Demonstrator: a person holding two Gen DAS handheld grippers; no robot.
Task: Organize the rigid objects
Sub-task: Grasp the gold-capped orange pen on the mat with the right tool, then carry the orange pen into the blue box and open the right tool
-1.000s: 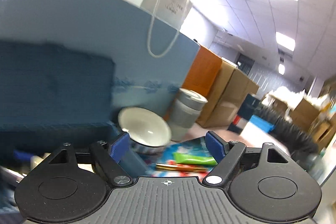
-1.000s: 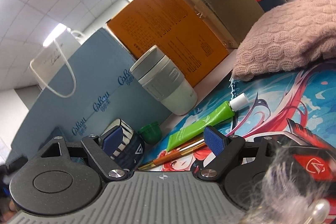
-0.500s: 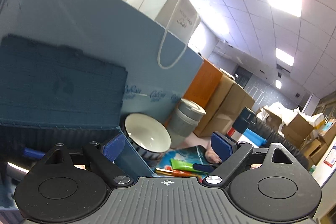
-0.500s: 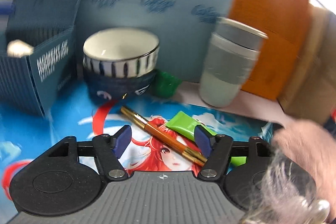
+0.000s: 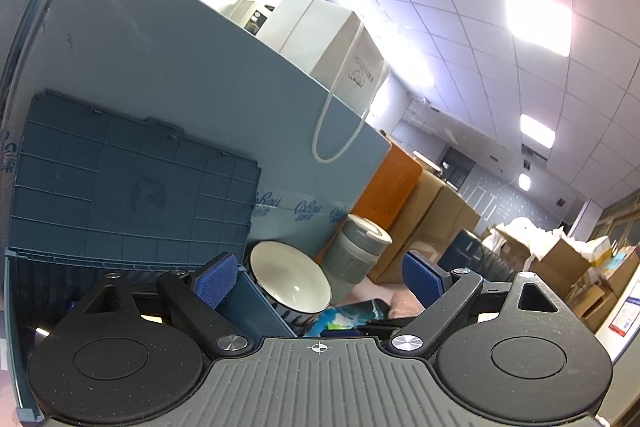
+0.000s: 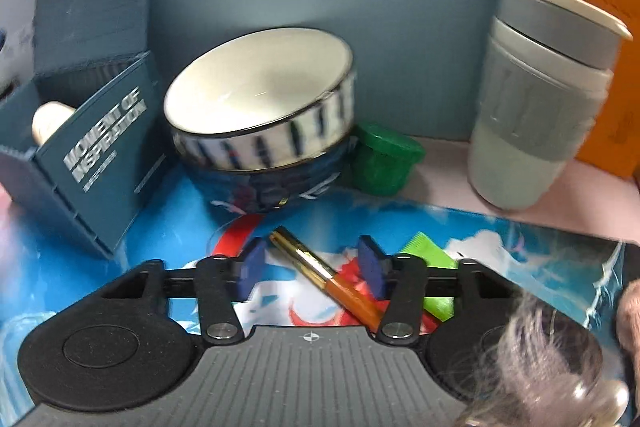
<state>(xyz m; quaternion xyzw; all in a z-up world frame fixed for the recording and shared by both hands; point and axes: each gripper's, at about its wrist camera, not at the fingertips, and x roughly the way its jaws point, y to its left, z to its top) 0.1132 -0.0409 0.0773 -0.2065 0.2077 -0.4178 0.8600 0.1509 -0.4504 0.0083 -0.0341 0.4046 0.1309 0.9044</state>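
Pen (image 6: 326, 277) lower end hidden behind right claw (image 6: 312, 269).

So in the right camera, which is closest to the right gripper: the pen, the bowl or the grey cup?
From the right gripper:
1. Pen, lying between its fingers.
2. Bowl, behind, slightly left.
3. Grey cup, far right, at the back.

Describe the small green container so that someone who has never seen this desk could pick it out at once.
Start at the tall pale-blue printed board standing at the back of the desk. In front of it sit a white-lined striped ceramic bowl and a grey lidded travel cup. The small translucent green plastic container sits between them, beside the bowl, the lowest of the three and the only green pot.
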